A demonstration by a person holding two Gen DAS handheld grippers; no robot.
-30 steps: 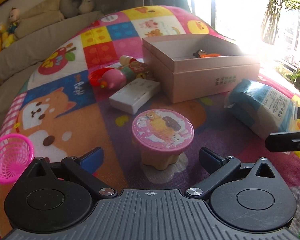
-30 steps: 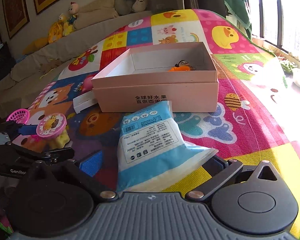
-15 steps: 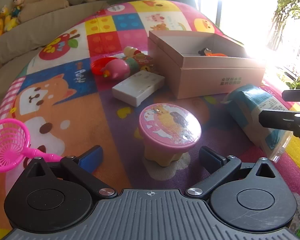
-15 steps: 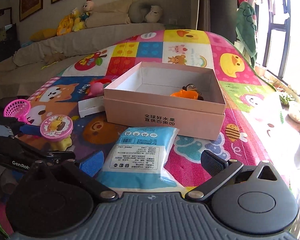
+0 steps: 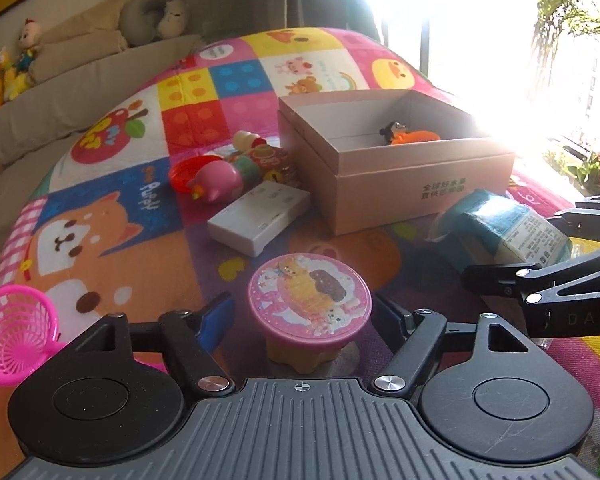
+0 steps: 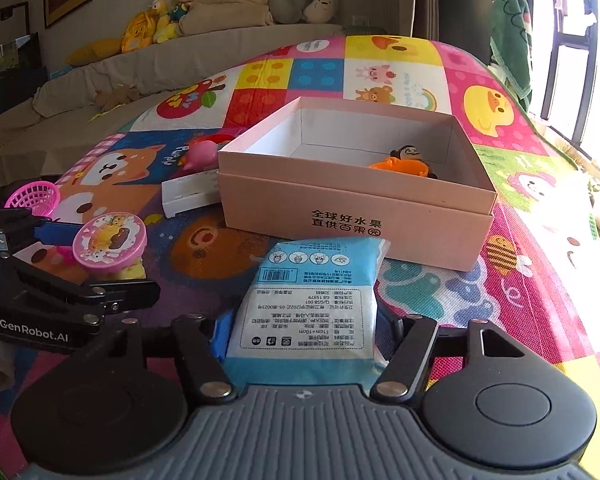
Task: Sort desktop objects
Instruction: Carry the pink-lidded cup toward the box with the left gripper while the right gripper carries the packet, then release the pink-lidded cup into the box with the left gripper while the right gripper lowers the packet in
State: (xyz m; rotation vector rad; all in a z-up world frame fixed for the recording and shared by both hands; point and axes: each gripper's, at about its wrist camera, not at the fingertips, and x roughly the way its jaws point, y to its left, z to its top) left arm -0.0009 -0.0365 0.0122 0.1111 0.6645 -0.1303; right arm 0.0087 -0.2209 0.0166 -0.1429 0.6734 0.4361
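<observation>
My left gripper [image 5: 306,320] is shut on a pink-lidded pudding cup [image 5: 309,307] and holds it a little above the mat; the cup also shows in the right wrist view [image 6: 110,243]. My right gripper [image 6: 304,330] is shut on a blue and white packet [image 6: 308,300], seen at the right of the left wrist view [image 5: 504,232]. An open pink cardboard box [image 6: 352,200] stands ahead of both grippers with an orange toy figure [image 6: 404,162] inside; it shows in the left wrist view too [image 5: 404,176].
On the colourful play mat [image 5: 112,236] lie a white rectangular box [image 5: 260,218], a pink duck toy [image 5: 216,180], a red lid [image 5: 184,170] and a small bottle [image 5: 256,152]. A pink toy net [image 5: 14,330] is at the left. A sofa [image 6: 100,92] with plush toys stands behind.
Both grippers have closed and lifted: the left one on the pudding cup, the right one on the packet, which now hangs between its fingers nearer the box.
</observation>
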